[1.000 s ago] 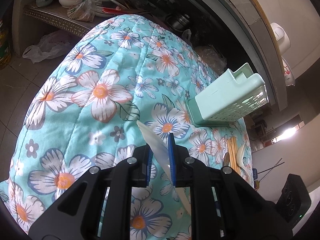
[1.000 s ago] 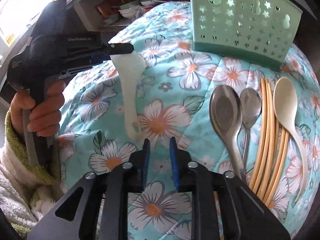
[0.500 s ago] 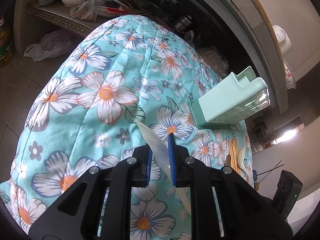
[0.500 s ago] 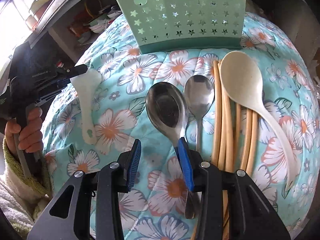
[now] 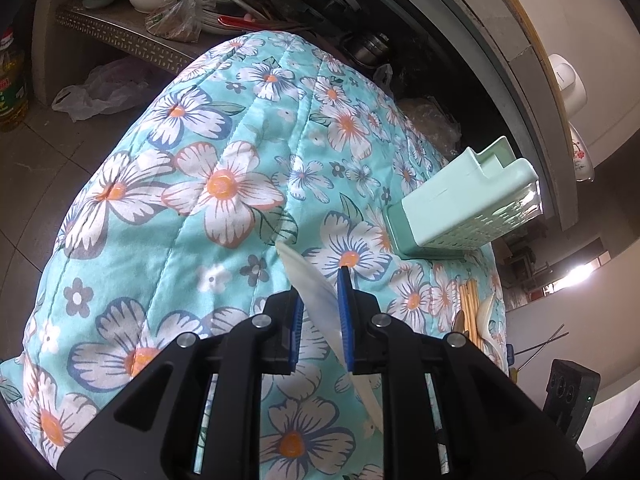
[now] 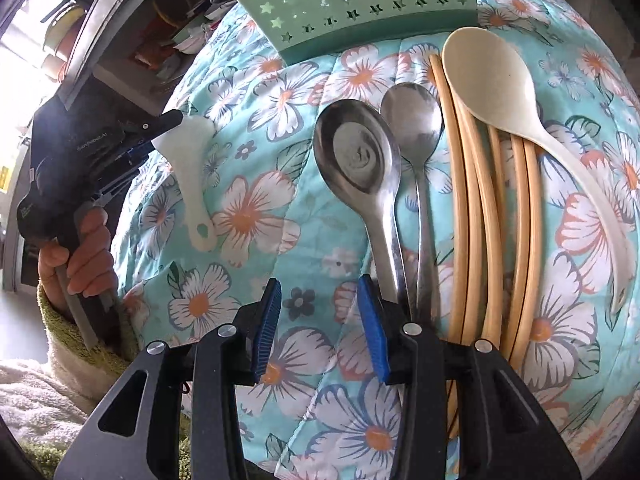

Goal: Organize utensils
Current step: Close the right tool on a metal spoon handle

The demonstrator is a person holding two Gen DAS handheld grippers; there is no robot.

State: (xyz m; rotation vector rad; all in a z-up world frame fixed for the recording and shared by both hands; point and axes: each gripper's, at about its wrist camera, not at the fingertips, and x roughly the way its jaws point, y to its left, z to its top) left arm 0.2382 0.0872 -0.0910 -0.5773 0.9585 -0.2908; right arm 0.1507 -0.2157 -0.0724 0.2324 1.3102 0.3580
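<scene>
My left gripper [image 5: 320, 320] is shut on a white rice paddle [image 5: 316, 288], which slants between its blue pads above the floral cloth. The right wrist view shows the same paddle [image 6: 192, 184] hanging from that gripper [image 6: 168, 120]. My right gripper [image 6: 320, 328] is open over bare cloth, nothing between its pads. Just right of its right pad runs the handle of a large metal spoon [image 6: 356, 152]. Beyond lie a smaller metal spoon [image 6: 412, 116], several tan chopsticks [image 6: 472, 200] and a cream spoon [image 6: 492, 76]. A mint-green utensil holder [image 6: 360, 0] [image 5: 460, 208] stands behind them.
A floral quilted cloth [image 5: 200, 184] covers the table. Behind it a metal shelf [image 5: 120, 36] carries bowls and plastic bags. An oil bottle [image 5: 10, 80] stands on the tiled floor at left. A hand [image 6: 80, 256] in a green sleeve grips the left tool.
My right gripper has swung right, from facing the paddle to beside the large metal spoon's handle, rolled, and its jaws stand wider. The left gripper keeps still with the paddle.
</scene>
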